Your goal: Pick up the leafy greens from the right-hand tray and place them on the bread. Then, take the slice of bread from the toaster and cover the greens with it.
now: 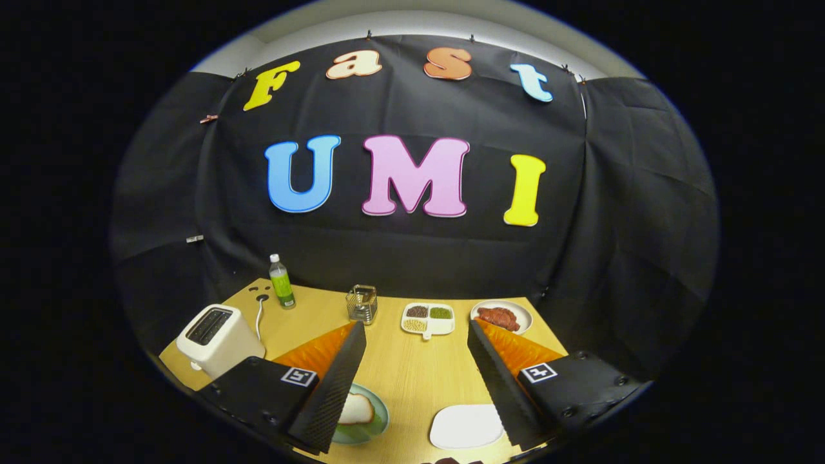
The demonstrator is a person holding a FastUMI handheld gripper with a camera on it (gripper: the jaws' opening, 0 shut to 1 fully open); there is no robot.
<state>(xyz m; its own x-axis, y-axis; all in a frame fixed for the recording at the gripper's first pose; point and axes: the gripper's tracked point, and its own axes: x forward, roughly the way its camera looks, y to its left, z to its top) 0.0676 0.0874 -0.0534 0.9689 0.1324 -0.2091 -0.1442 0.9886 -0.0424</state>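
Observation:
My gripper (pixel 416 325) is held above the wooden table (pixel 412 380) and is open, its two black fingers spread wide with nothing between them. A slice of bread (pixel 356 408) lies on a pale green plate (pixel 379 419), partly under the left finger (pixel 335 380). A white toaster (pixel 218 339) stands to the left of that finger, and its top slots look dark. A white tray (pixel 465 425) sits low beside the right finger (pixel 499 380); its visible surface is bare.
Beyond the fingers, along the table's far edge, stand a green bottle (pixel 281 281), a small wire holder (pixel 362 303), a white divided dish of beans (pixel 428 318) and a white plate of reddish meat (pixel 501 316). The toaster's cord (pixel 259 316) runs back.

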